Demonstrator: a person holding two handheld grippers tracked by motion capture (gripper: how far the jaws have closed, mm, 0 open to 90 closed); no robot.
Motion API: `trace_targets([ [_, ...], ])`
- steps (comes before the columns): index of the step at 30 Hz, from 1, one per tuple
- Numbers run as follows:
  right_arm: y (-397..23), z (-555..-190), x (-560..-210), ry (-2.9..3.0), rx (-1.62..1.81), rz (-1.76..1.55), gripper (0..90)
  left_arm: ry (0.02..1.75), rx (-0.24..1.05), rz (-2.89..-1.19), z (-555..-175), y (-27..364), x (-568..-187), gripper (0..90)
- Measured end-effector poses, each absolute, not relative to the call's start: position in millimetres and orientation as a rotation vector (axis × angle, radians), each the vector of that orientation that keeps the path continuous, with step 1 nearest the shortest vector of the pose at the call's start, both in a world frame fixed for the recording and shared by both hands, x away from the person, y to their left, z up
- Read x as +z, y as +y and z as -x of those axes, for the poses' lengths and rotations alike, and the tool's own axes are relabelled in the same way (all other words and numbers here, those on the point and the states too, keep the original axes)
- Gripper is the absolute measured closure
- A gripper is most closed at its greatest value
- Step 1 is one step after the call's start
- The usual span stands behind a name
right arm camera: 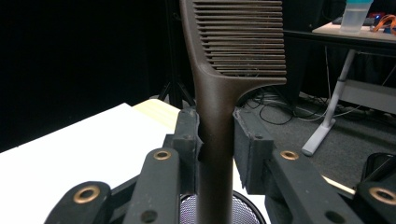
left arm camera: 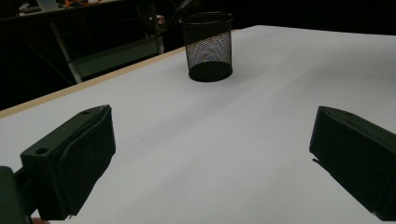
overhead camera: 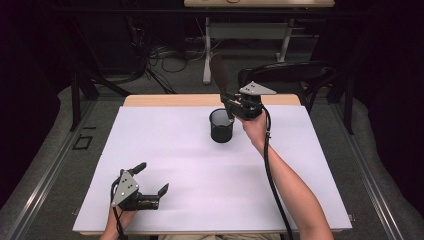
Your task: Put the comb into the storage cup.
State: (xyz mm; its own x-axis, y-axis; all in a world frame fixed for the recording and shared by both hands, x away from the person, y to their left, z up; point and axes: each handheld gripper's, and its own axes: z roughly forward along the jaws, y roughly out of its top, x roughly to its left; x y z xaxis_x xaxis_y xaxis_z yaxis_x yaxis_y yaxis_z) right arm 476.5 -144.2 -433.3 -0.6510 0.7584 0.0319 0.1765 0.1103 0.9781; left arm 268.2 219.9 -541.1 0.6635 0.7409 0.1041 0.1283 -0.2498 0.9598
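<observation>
A dark brown comb (overhead camera: pixel 218 72) stands nearly upright with its teeth (right arm camera: pixel 243 42) at the top. My right gripper (overhead camera: pixel 229 100) is shut on its handle (right arm camera: pixel 215 154), both pads pressed against it. Directly below sits a black mesh cup (overhead camera: pixel 221 126) on the white table cover (overhead camera: pixel 165 150); the handle's lower end hangs over the cup's mouth (right arm camera: pixel 247 210). Whether it reaches inside I cannot tell. My left gripper (overhead camera: pixel 152 178) rests near the table's front left corner, open with nothing between its jaws (left arm camera: pixel 212 154). It faces the mesh cup (left arm camera: pixel 207 46).
A dark chair (overhead camera: pixel 290 75) stands just behind the table's far edge, beside my right hand. Farther back are a desk on white legs (overhead camera: pixel 247 32) and cables on the floor (overhead camera: pixel 170 60). A plastic container (right arm camera: pixel 355 14) sits on that desk.
</observation>
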Motion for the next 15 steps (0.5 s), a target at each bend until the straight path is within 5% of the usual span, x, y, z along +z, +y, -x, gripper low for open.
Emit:
trace_targets([
  [15,-139.5,-484.8,-442.3,1.876,1.585,-0.897,72.8,0.705,0.678,-1.752,-267.9,220.0,-541.1,0.4],
])
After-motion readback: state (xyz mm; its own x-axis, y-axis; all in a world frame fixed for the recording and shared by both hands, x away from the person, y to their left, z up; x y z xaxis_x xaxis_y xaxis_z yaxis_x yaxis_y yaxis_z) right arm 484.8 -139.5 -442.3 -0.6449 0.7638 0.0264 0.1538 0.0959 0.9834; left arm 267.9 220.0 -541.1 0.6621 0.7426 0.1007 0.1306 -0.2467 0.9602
